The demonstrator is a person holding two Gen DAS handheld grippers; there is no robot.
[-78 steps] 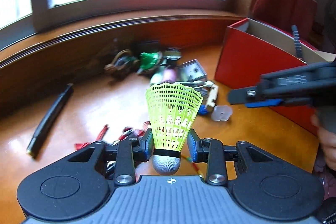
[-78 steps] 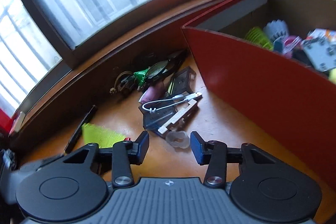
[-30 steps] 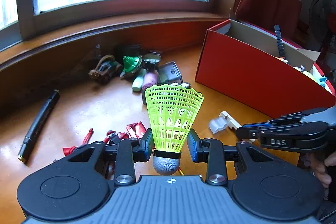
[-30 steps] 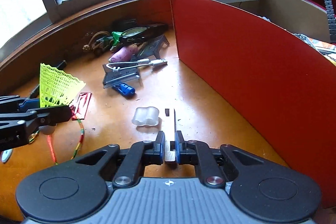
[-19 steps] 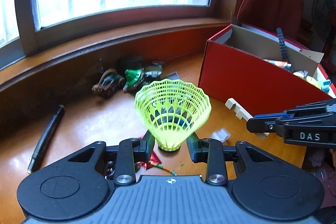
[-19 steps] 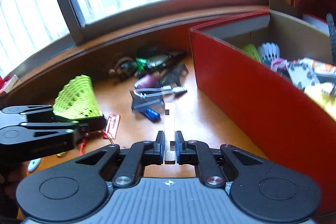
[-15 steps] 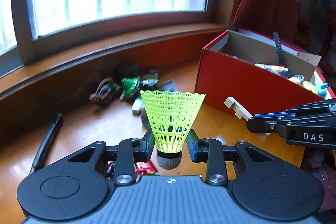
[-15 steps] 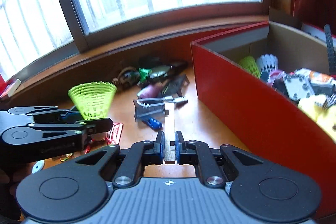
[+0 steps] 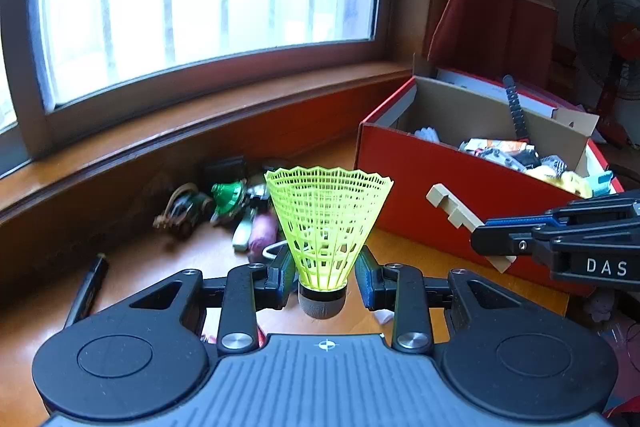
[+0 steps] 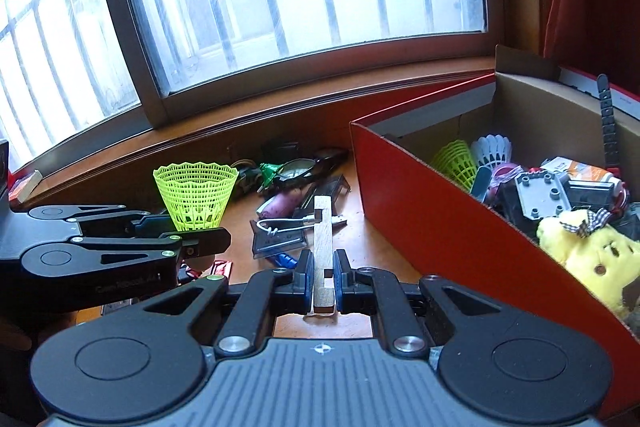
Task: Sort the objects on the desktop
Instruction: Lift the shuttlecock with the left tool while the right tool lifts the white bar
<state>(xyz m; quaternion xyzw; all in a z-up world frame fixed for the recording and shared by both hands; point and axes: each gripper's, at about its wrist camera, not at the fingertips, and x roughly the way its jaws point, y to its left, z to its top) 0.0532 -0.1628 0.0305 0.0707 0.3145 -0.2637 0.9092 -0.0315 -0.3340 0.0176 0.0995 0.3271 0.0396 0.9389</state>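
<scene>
My left gripper is shut on a neon-yellow plastic shuttlecock, held upright above the wooden desk with its skirt pointing up; the same shuttlecock shows at the left of the right wrist view. My right gripper is shut on a pale notched wooden piece, which sticks forward from the fingers. In the left wrist view this wooden piece hangs in front of the red box wall. The red cardboard box stands open on the right, holding several items.
A pile of small objects lies by the window ledge: glasses, a USB cable, a purple tube, a green toy. A black marker lies at the left. In the box are a yellow plush and shuttlecocks.
Both grippers have risen from the desk with their loads. The right gripper closed on the wooden piece and lifted it; the box interior now shows more.
</scene>
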